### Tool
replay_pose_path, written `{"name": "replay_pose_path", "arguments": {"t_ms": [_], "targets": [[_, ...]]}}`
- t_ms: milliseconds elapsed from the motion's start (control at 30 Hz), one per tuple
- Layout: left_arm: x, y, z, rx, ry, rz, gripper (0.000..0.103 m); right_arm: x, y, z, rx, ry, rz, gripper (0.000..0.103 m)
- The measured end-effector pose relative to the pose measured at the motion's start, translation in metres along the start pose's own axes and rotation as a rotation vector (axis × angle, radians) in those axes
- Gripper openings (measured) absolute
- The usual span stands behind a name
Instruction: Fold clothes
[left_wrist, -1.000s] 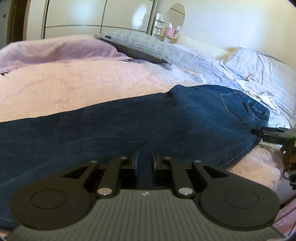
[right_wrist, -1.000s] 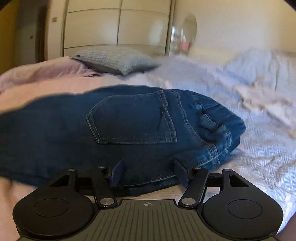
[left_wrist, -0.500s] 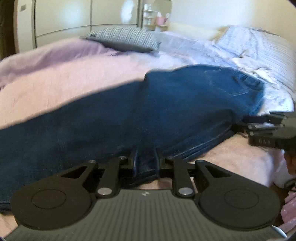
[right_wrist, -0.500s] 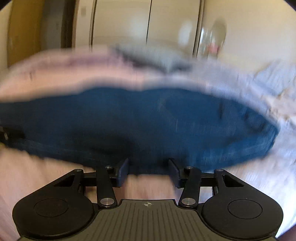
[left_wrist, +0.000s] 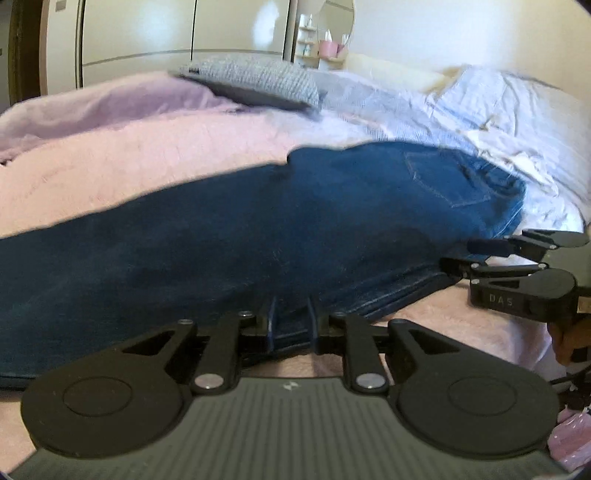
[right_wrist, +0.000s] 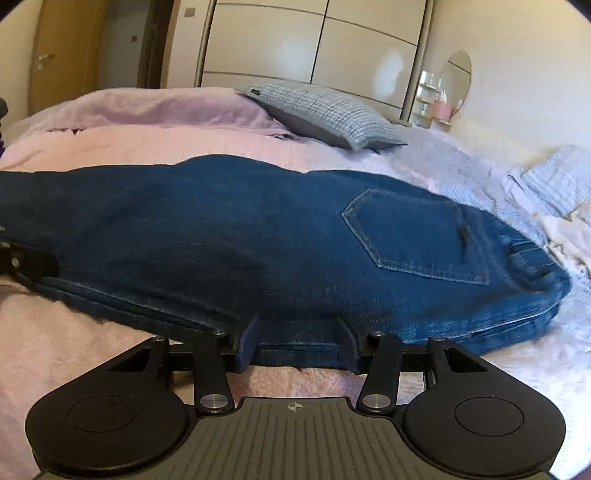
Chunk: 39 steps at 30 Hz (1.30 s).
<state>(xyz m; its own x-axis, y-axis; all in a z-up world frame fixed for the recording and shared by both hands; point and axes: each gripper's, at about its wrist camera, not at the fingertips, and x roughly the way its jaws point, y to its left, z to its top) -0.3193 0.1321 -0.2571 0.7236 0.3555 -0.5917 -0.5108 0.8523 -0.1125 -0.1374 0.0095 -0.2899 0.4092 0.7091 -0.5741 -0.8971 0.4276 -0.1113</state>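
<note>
Dark blue jeans (left_wrist: 295, 229) lie folded lengthwise on a pink blanket (left_wrist: 147, 155), waistband and back pocket to the right. They also fill the right wrist view (right_wrist: 258, 236). My left gripper (left_wrist: 290, 325) has its fingers close together around the near seam edge of the leg. My right gripper (right_wrist: 298, 343) is open, its fingers set either side of the near edge by the seat. The right gripper also shows in the left wrist view (left_wrist: 469, 254), at the jeans' right edge.
A grey checked pillow (right_wrist: 325, 114) and a lilac sheet (right_wrist: 159, 107) lie at the back of the bed. Pale blue striped bedding (left_wrist: 509, 122) is heaped on the right. Wardrobe doors (right_wrist: 295, 48) and a round mirror (right_wrist: 458, 77) stand behind.
Both grippers drew back to the near edge of the jeans. The left one now pinches the seam edge. The right one slid left from the waistband and narrowed.
</note>
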Motion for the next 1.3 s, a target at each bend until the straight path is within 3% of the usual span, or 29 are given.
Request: {"name": "replay_pose_path", "arguments": {"t_ms": [200, 300, 433, 500, 567, 633, 800, 833, 867, 900, 1000, 1100, 1167, 1233, 1300], "targets": [[-0.023, 0.035, 0.014, -0.054, -0.032, 0.021, 0.016, -0.031, 0.001, 0.008, 0.074, -0.057, 0.030, 0.050], [-0.021, 0.059, 0.024, -0.032, -0.023, 0.065, 0.018, -0.040, 0.001, 0.009, 0.103, -0.072, 0.013, 0.050], [-0.020, 0.091, 0.037, -0.003, -0.012, 0.123, 0.023, -0.034, -0.027, 0.009, 0.161, -0.070, -0.006, 0.050], [-0.018, 0.096, 0.036, 0.016, -0.003, 0.116, 0.023, -0.036, -0.042, 0.012, 0.200, -0.107, 0.039, 0.050], [-0.010, 0.095, 0.026, 0.039, 0.031, 0.130, 0.024, -0.027, -0.045, 0.016, 0.201, -0.074, 0.028, 0.050], [-0.008, 0.097, 0.016, 0.034, 0.046, 0.160, 0.026, -0.021, -0.035, 0.016, 0.180, -0.028, -0.025, 0.049], [-0.034, 0.120, -0.001, -0.078, 0.013, 0.200, 0.026, -0.018, 0.022, 0.017, 0.121, 0.017, -0.019, 0.049], [-0.040, 0.124, -0.001, -0.086, 0.008, 0.222, 0.026, -0.019, 0.043, 0.019, 0.085, 0.012, -0.018, 0.043], [-0.047, 0.127, -0.002, -0.086, 0.005, 0.250, 0.026, -0.019, 0.061, 0.023, 0.046, 0.006, 0.008, 0.026], [-0.054, 0.131, -0.004, -0.083, 0.002, 0.275, 0.026, -0.019, 0.082, 0.028, 0.002, 0.001, 0.056, 0.019], [-0.075, 0.146, -0.010, -0.096, -0.011, 0.329, 0.026, -0.028, 0.117, 0.040, -0.084, -0.030, 0.145, 0.016], [-0.088, 0.169, -0.016, -0.135, -0.018, 0.384, 0.026, -0.031, 0.101, 0.048, 0.017, -0.033, 0.159, 0.016], [-0.086, 0.183, -0.020, -0.182, 0.026, 0.436, 0.024, -0.027, 0.089, 0.048, 0.084, -0.018, 0.119, 0.018], [-0.084, 0.188, -0.021, -0.244, 0.062, 0.476, 0.022, -0.017, 0.092, 0.043, 0.073, 0.049, 0.149, 0.018], [-0.084, 0.175, -0.016, -0.249, 0.072, 0.478, 0.022, -0.025, 0.107, 0.047, -0.028, 0.058, 0.123, 0.018]]}}
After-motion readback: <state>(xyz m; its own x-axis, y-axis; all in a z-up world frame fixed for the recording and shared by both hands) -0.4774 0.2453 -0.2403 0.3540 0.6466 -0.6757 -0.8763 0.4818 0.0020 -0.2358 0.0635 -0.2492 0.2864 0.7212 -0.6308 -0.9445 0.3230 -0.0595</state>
